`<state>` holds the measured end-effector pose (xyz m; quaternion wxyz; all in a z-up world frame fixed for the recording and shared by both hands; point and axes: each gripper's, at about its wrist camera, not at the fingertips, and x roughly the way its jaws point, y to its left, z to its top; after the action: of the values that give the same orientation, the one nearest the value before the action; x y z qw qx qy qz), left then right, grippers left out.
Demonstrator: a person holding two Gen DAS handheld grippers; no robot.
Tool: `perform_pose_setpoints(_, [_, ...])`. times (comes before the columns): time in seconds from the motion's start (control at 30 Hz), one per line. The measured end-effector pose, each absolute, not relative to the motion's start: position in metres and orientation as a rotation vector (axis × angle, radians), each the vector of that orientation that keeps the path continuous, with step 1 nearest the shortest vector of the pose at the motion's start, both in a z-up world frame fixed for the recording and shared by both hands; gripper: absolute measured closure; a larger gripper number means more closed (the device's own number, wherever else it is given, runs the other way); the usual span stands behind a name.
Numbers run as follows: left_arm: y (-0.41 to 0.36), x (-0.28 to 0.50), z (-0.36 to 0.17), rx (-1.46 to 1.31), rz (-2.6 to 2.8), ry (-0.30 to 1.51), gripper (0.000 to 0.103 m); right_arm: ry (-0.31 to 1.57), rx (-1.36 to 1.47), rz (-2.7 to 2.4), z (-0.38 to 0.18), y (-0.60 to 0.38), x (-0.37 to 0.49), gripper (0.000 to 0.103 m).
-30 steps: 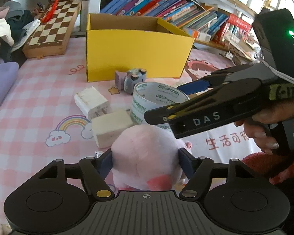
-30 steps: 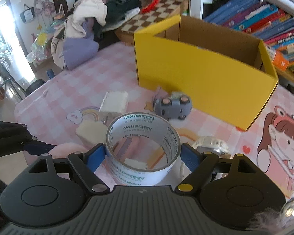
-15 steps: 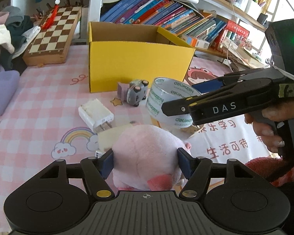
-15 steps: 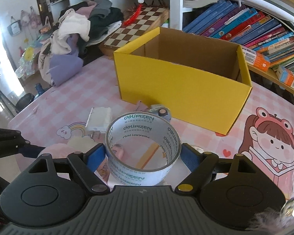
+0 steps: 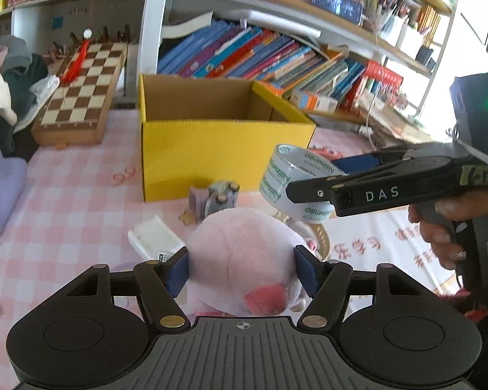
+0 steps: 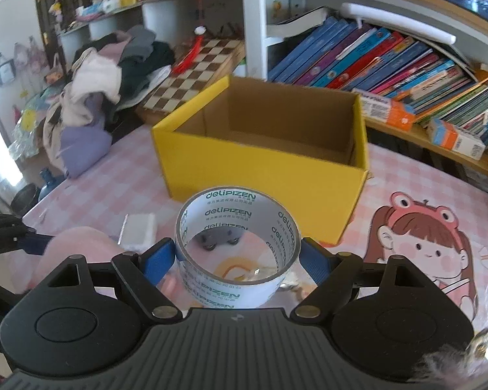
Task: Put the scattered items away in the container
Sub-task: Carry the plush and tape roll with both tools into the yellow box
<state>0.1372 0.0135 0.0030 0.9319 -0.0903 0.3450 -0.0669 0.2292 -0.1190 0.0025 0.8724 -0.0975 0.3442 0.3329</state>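
Note:
My left gripper [image 5: 240, 269] is shut on a pink plush toy [image 5: 240, 253] and holds it above the table. My right gripper [image 6: 237, 256] is shut on a roll of clear tape [image 6: 237, 243], also lifted; the tape roll also shows in the left wrist view [image 5: 296, 182], to the right of the open yellow box [image 5: 224, 156]. The yellow box [image 6: 263, 162] stands straight ahead and looks empty inside. A small grey toy car [image 5: 218, 196] and a white charger block [image 5: 156, 240] lie on the pink checked cloth in front of the box.
A wooden chessboard [image 5: 81, 94] lies left of the box beside a pile of clothes [image 6: 107, 74]. Shelves of books [image 5: 260, 58] stand behind the box. A woven ring [image 5: 315, 234] lies on the cloth under the tape.
Both grippers have risen from the table with their loads. The tape roll has moved up and toward the box's front right corner. The plush toy has been lifted off the cloth.

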Motion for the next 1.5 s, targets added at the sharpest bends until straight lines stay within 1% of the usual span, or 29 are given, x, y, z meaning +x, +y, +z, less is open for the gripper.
perform_pose_setpoints(0.3, [0.031,0.155,0.037,-0.231,-0.137,0.600,0.036,0.617,-0.201,0.643,0.032,-0.131,0.255,0.021])
perform_pose_setpoints(0.57, [0.041,0.184,0.062,-0.202,-0.134,0.525,0.036,0.542,-0.214,0.656,0.058,-0.128,0.287,0.022])
perform_pose_setpoints(0.9, [0.060,0.233,0.079,-0.156,-0.075,0.483,0.036,0.470,-0.356,0.664,0.073,-0.105,0.337,0.022])
perform_pose_setpoints(1.07, [0.066,0.266,0.076,-0.158,-0.049,0.492,0.036,0.469,-0.447,0.707,0.064,-0.086,0.365,0.022])
perform_pose_setpoints(1.33, [0.066,0.311,0.047,-0.132,-0.039,0.577,0.036,0.541,-0.625,0.819,0.021,-0.056,0.393,0.022])
perform_pose_setpoints(1.5, [0.065,0.332,0.028,-0.103,-0.031,0.631,0.036,0.584,-0.637,0.865,0.006,-0.049,0.405,0.022])
